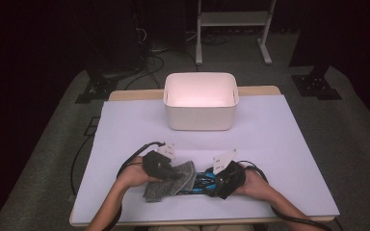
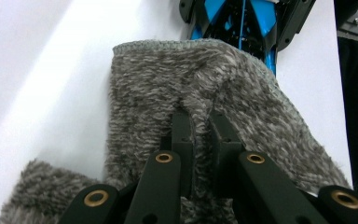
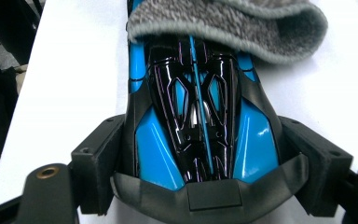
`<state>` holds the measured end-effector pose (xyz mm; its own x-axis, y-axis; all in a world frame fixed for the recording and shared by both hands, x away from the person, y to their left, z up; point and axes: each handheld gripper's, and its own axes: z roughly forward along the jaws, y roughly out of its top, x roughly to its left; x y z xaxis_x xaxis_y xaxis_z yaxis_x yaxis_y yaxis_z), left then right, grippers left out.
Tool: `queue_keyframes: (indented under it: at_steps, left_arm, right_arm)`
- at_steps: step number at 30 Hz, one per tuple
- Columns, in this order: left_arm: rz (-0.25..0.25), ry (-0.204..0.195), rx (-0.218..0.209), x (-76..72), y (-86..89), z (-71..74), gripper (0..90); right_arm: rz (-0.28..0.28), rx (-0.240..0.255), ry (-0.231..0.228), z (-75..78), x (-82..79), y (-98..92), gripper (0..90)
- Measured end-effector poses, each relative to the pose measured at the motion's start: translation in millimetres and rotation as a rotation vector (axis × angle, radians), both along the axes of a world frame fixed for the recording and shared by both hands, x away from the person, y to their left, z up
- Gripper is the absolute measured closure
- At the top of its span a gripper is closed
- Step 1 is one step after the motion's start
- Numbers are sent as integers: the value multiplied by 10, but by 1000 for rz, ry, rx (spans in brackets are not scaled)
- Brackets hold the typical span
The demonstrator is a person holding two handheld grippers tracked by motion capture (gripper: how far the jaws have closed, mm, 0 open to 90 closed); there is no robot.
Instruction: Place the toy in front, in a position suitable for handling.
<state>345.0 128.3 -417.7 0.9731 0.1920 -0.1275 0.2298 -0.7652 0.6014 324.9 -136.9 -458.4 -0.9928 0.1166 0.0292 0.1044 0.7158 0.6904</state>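
A grey fuzzy sock [image 1: 169, 185] lies near the table's front edge, left of centre. My left gripper [image 1: 175, 174] is shut on a pinched fold of it. In the left gripper view the jaws [image 2: 200, 126] close tightly on the sock [image 2: 168, 79], and the toy car [image 2: 242, 18] shows beyond its far edge. A blue and black toy car [image 1: 202, 182] lies between my hands. My right gripper [image 1: 218, 183] is shut on the car's rear sides. In the right gripper view [image 3: 209, 163] the sock's open cuff [image 3: 233, 23] covers the front end of the car [image 3: 200, 116].
A white rectangular bin [image 1: 200, 120] stands at the back centre of the table, open at the top. A white sheet [image 1: 279, 144] covers the tabletop. Cables trail from both grippers off the front edge. A white rack's legs [image 1: 198, 48] stand on the floor behind.
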Motion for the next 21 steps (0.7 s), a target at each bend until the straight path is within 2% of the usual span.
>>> queue_keyframes:
  at_steps: [4, 16, 21]
  left_arm:
    - [-18, -2, -15, 15, -104, 25, 830]
    - [-167, -28, -21, 45, -798, 128, 830]
    - [-188, -8, -31, 58, -995, 80, 829]
  right_arm:
    - [-1, 0, -2, 0, -1, 2, 211]
    - [-4, 1, 5, 3, -3, 4, 210]
    - [-6, 6, 12, 1, -7, 3, 210]
